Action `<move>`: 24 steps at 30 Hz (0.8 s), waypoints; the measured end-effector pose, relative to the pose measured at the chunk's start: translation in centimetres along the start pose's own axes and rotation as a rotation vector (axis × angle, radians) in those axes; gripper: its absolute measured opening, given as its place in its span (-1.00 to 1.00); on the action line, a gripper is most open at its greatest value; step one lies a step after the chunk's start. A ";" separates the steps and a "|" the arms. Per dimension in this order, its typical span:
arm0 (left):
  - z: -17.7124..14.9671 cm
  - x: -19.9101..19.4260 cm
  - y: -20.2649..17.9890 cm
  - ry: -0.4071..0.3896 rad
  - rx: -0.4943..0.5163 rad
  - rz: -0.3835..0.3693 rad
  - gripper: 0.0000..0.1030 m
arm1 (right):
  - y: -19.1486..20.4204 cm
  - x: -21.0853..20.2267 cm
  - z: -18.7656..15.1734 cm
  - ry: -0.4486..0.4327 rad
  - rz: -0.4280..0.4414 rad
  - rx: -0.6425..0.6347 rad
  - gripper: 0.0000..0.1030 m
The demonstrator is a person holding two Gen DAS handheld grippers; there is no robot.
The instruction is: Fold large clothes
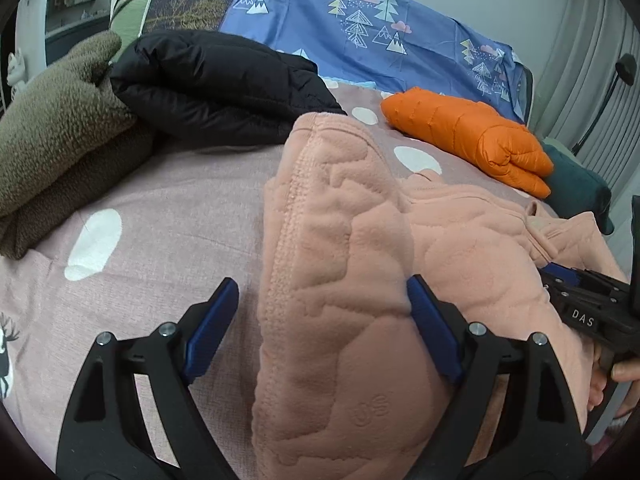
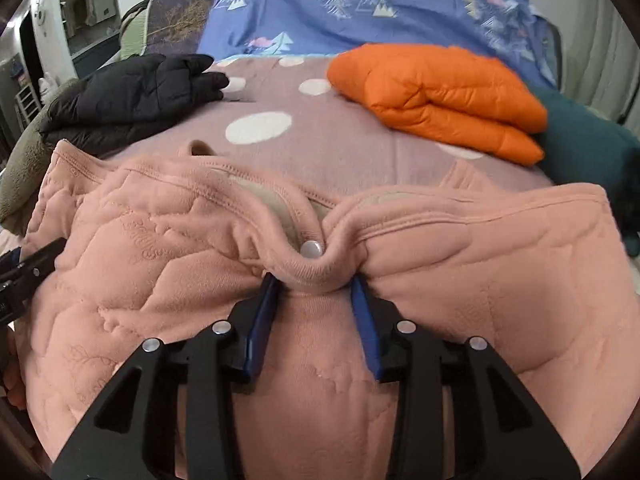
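Item: pink quilted fleece jacket (image 2: pixel 440 264), spread on bed (image 1: pixel 168 208) near front edge. Thick, soft, bulky, non-slip; likely moderate weight. Best holds: stitched hem, collar. Right claw (image 2: pixel 316 286) pinching placket fold by snap. Left claw (image 1: pixel 320 312) apart, straddling folded edge.

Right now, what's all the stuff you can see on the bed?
pink quilted jacket: one, peach-pink, front of bed, snap at collar
orange puffer jacket: one, folded, far right
black puffer jacket: one, folded, far left
brown fleece: one, olive-brown, left edge
teal garment: one, beside the orange one
bed blanket: one, mauve, white dots
blue sheet: one, tree print, behind
left gripper: fingers wide astride the jacket's edge
right gripper: fingers pinching the collar
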State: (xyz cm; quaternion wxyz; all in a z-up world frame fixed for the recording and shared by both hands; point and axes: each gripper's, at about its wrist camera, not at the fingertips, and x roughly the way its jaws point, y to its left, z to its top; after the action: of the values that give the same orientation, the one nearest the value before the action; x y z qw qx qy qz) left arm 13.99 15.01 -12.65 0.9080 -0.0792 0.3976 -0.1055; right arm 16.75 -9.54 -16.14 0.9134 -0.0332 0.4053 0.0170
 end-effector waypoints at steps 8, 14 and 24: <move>1.5 -2.2 0.4 -0.009 0.025 -0.030 0.52 | -1.3 -3.3 0.4 0.004 0.045 0.030 -0.25; 2.0 -0.6 0.9 0.037 0.117 -0.011 0.59 | -2.8 -0.7 -0.1 0.022 0.017 0.045 0.00; 1.1 1.0 3.4 0.039 0.022 -0.140 0.76 | -1.0 -6.8 -2.3 -0.120 0.001 -0.060 0.10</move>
State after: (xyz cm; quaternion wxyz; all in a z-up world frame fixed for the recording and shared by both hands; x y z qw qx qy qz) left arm 15.85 18.07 -13.37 0.8913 -0.0950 0.4076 -0.1746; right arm 10.56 -10.77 -12.56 0.9347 -0.0593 0.3489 0.0313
